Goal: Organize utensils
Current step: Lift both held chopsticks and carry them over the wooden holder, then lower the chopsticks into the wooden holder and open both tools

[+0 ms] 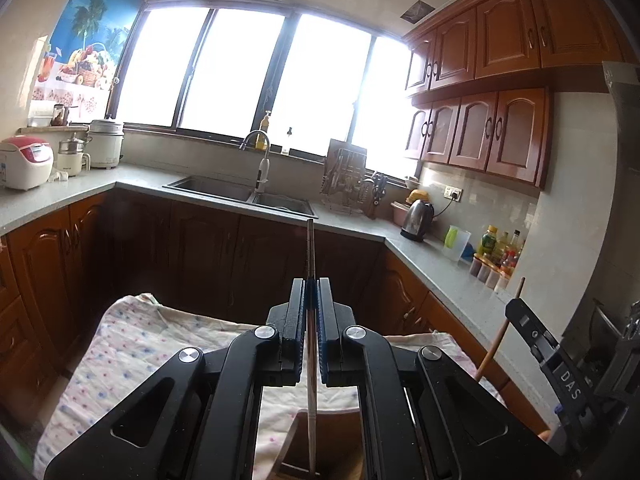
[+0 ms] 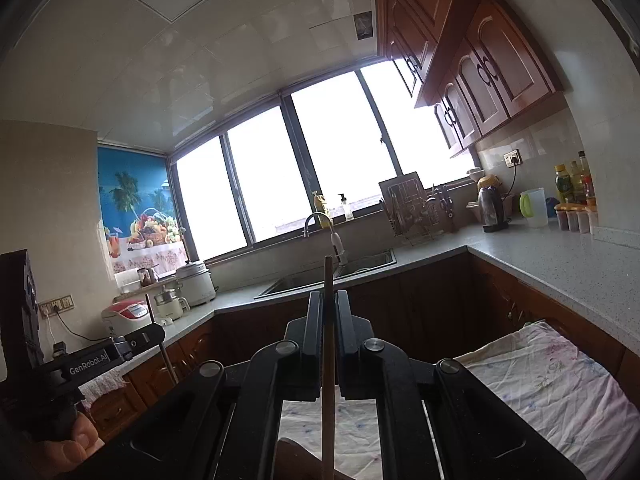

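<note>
My left gripper [image 1: 311, 285] is shut on a thin metal chopstick [image 1: 310, 248] that stands upright between the pads, its tip above the fingers and its lower end near a wooden holder [image 1: 316, 448] below. My right gripper [image 2: 329, 298] is shut on a wooden chopstick [image 2: 328, 280], also upright. The right gripper also shows in the left wrist view [image 1: 516, 306] at the right, with the wooden stick [image 1: 500, 332]. The left gripper shows in the right wrist view [image 2: 158, 332] at the left, held by a hand. Both are raised above a floral cloth [image 1: 132, 344].
The cloth-covered surface [image 2: 560, 384] lies below both grippers. Grey counters run around the kitchen with a sink [image 1: 244, 192], a dish rack [image 1: 348, 180], a kettle [image 1: 418, 216], rice cookers [image 1: 24, 162] and bottles [image 1: 496, 248]. Wooden cabinets hang at the right.
</note>
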Available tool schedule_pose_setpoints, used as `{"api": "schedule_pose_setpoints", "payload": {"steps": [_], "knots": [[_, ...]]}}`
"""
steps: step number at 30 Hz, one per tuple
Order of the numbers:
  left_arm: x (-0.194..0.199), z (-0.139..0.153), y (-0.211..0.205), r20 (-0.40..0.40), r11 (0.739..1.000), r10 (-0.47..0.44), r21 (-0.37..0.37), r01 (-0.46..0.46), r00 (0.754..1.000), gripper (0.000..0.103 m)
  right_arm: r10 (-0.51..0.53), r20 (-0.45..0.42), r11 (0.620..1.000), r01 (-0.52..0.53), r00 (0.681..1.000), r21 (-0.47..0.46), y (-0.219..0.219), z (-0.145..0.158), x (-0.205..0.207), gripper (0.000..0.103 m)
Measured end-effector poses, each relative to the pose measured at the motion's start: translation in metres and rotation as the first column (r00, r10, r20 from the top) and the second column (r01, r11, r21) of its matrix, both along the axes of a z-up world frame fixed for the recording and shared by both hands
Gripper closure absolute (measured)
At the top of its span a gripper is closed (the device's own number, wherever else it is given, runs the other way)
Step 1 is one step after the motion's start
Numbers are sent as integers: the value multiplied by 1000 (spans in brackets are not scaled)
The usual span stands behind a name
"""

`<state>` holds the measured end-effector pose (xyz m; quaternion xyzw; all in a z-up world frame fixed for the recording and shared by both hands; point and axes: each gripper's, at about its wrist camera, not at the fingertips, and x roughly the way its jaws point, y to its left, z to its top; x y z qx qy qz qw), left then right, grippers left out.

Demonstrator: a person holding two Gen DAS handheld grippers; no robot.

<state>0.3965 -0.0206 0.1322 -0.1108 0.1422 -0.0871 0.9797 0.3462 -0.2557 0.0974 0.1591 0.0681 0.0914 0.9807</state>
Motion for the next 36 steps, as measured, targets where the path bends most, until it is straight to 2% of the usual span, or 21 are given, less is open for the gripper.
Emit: {"api": "schedule_pose_setpoints", "payload": {"steps": [5, 11, 16, 20, 28, 31, 32, 33, 34, 35, 36], "knots": [[6, -36, 2, -61, 1000, -4, -6, 3, 998, 99, 2, -31, 1000, -2, 1000, -6, 4, -30, -2, 98], [1, -60, 5, -122, 1000, -15, -5, 15, 992, 98, -14, -81, 1000, 14, 997, 11, -9, -46, -9, 98], [1, -70, 1, -167, 999, -41, 2, 41, 985, 98, -13, -148, 999, 18, 989, 37, -24, -51, -10, 97], [-6, -68, -1, -165, 999, -32, 18, 36, 986, 97, 13, -199, 999, -4, 980, 48, -21, -61, -10, 97], [-5, -64, 1, -196, 999, -32, 24, 37, 980, 97, 24, -217, 999, -13, 976, 51, -20, -58, -13, 96], [-9, -62, 1, -205, 999, -39, 23, 44, 978, 92, 44, -229, 997, -28, 972, 75, -24, -58, -12, 90], [-11, -61, 2, -207, 999, -38, 21, 43, 978, 80, 49, -232, 996, -31, 971, 82, -25, -57, -13, 86], [-15, -59, 4, -203, 999, -38, 14, 42, 979, 72, 53, -233, 996, -33, 971, 88, -26, -57, -14, 75], [-19, -57, 6, -193, 999, -34, 10, 36, 981, 59, 60, -231, 995, -38, 971, 97, -28, -56, -16, 60], [-24, -56, 7, -186, 1000, -27, 11, 29, 982, 54, 70, -225, 993, -46, 972, 111, -30, -55, -20, 52], [-27, -55, 8, -185, 1000, -26, 10, 28, 982, 52, 78, -216, 991, -52, 973, 122, -31, -53, -24, 38]]}}
